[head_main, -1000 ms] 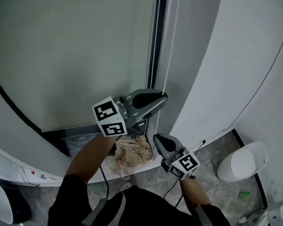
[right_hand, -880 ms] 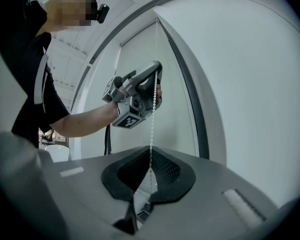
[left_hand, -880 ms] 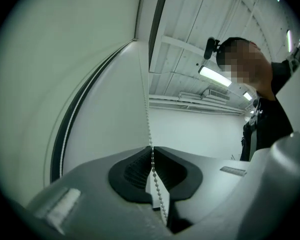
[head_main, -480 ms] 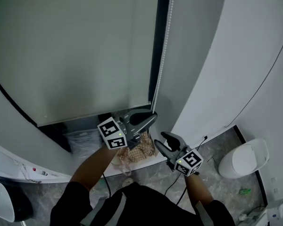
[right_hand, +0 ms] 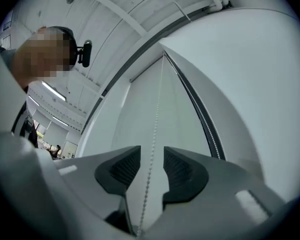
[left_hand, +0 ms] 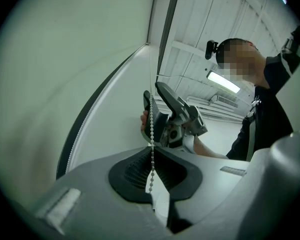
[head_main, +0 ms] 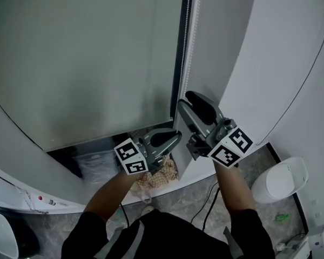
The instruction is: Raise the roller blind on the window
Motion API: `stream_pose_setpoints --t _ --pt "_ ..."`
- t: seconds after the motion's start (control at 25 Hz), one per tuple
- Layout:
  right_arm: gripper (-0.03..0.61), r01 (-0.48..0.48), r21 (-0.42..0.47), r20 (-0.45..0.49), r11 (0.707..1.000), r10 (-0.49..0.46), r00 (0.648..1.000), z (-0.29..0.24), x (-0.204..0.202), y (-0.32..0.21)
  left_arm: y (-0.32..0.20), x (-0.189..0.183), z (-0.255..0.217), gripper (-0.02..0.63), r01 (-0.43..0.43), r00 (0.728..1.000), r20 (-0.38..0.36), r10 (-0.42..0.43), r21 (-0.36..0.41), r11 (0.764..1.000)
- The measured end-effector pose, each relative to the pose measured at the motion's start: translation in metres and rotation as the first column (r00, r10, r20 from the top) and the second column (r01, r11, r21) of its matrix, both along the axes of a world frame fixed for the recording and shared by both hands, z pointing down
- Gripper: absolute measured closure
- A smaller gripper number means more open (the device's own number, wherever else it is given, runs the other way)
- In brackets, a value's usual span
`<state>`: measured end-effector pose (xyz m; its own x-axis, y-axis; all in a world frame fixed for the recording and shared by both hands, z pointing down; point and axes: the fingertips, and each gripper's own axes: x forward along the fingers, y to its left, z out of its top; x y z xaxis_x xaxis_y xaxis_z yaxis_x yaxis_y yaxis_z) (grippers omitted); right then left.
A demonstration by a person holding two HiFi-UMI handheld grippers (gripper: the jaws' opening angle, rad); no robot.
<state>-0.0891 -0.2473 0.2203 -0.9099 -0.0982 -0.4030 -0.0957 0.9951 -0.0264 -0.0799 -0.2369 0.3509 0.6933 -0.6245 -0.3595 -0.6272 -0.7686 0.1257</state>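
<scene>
Both forearms reach up from the lower edge of the head view toward the right side of the window. The left gripper [head_main: 175,137] is the lower one. It tilts slightly upward, its marker cube faces the camera, and a bare forearm and dark sleeve trail behind it. Its jaws are pressed together on the bead chain [left_hand: 151,129], which rises taut from between the ribbed pads. The right gripper [head_main: 184,99] is above and to the right of the left one and also points upward. Its jaws stand apart and have just been closing. The chain runs up through the gap between them, and neither pad presses on it. In the left gripper view the right gripper sits directly up the chain, with a hand wrapped round its grip.

The roller blind [head_main: 86,58] covers most of the window as a pale grey-green sheet. Its lower edge hangs above the sill, leaving a dark band below it. The chain hangs beside the black frame strip [head_main: 179,63] along the blind's right edge. A white wall [head_main: 270,47] flanks it on the right. A checked cloth [head_main: 161,177] lies below the left gripper. A white rounded container [head_main: 278,183] and a black cable [head_main: 205,212] are on the grey floor [head_main: 248,169].
</scene>
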Motion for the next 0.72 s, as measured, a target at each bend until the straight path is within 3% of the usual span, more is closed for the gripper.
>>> stream_pose_setpoints --t 0.12,0.24,0.48,0.64,0.72 --pt "0.466 0.027 -0.039 0.031 0.999 -0.025 0.999 -0.017 -0.013 -0.006 0.004 -0.005 0.0 0.598 -0.001 1.0 0.005 0.001 0.001 1.0" --pt "0.546 0.051 -0.051 0.065 0.997 -0.048 0.997 -0.028 -0.017 -0.003 0.006 -0.011 0.002 0.598 0.009 1.0 0.006 -0.009 0.002 1.0" --pt "0.563 0.004 0.04 0.044 0.999 -0.006 0.999 -0.027 -0.016 0.004 0.004 -0.018 0.003 0.598 0.02 1.0 -0.004 -0.02 -0.005 1.0" --pt "0.563 -0.043 0.102 -0.052 0.994 0.048 0.997 0.007 -0.01 -0.001 -0.004 -0.002 0.038 0.598 0.016 0.994 0.109 -0.009 -0.063 0.998" --pt "0.563 -0.043 0.085 -0.096 0.995 0.051 0.994 0.036 -0.006 -0.004 -0.008 0.004 0.069 0.598 0.004 0.993 0.115 0.01 -0.12 0.993"
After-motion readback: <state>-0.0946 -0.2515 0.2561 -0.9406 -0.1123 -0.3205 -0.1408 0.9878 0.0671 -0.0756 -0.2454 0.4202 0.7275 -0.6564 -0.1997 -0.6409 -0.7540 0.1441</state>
